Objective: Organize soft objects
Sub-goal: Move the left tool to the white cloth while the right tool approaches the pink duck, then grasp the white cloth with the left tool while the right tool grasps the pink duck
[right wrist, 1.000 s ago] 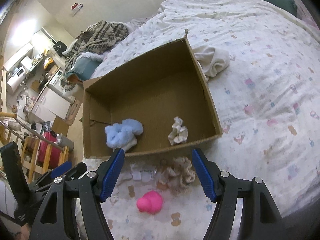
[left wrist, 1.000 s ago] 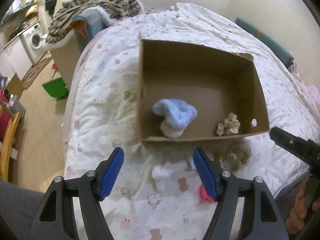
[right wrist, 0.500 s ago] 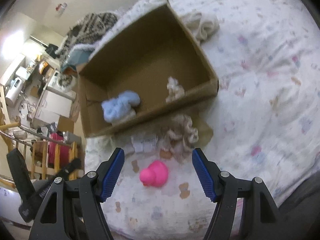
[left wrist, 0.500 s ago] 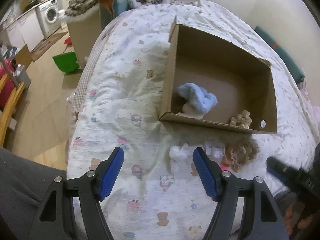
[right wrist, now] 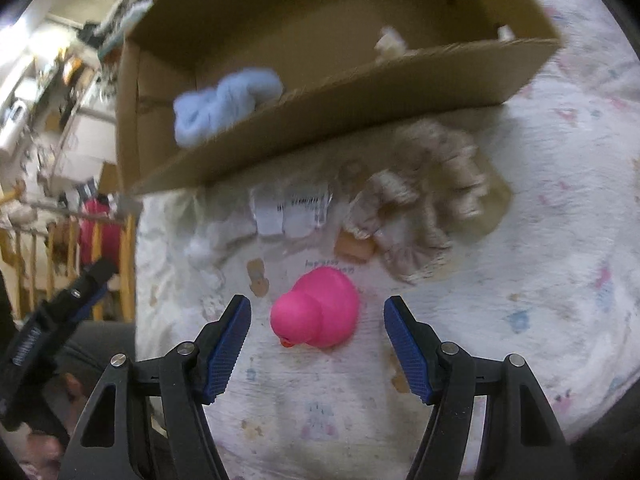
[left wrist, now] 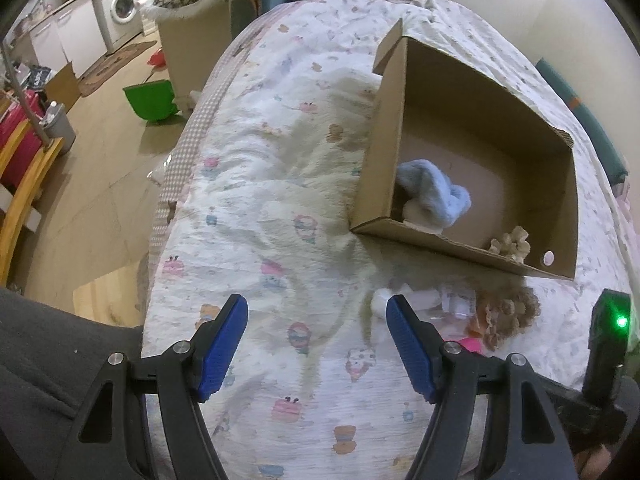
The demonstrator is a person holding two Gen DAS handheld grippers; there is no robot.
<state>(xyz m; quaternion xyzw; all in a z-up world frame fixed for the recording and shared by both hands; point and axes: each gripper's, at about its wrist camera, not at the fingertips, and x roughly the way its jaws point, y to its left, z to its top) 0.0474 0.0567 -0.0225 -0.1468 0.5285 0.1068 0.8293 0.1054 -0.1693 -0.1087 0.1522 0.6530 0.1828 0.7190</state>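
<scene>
The right hand-held gripper [right wrist: 317, 328] hung over a patterned bed quilt [right wrist: 560, 300] with its blue pads spread wide. A pink rubber duck [right wrist: 316, 312] lay on the quilt between them, touched by neither. At 12 o'clock from the duck stood an open cardboard box [right wrist: 340, 112]. Inside it a light-blue fluffy cloth [right wrist: 224, 104] lay toward 11 o'clock and a small cream scrunchie [right wrist: 390, 42] toward 1 o'clock. A larger beige ruffled scrunchie [right wrist: 424, 208] rested on the quilt at 1 o'clock from the duck, just outside the box's near wall. Pale folded items with printed labels [right wrist: 296, 212] lay beside it toward 11 o'clock; that view was blurred, so what they were could not be told.

The left hand-held gripper [left wrist: 316, 344] also stood open, holding nothing, over bare quilt [left wrist: 280, 200]. From it the box [left wrist: 472, 112] sat at 1 o'clock and the blue cloth [left wrist: 436, 196] showed in the near corner. A green bucket [left wrist: 152, 98] stood on the floor at 10 o'clock.
</scene>
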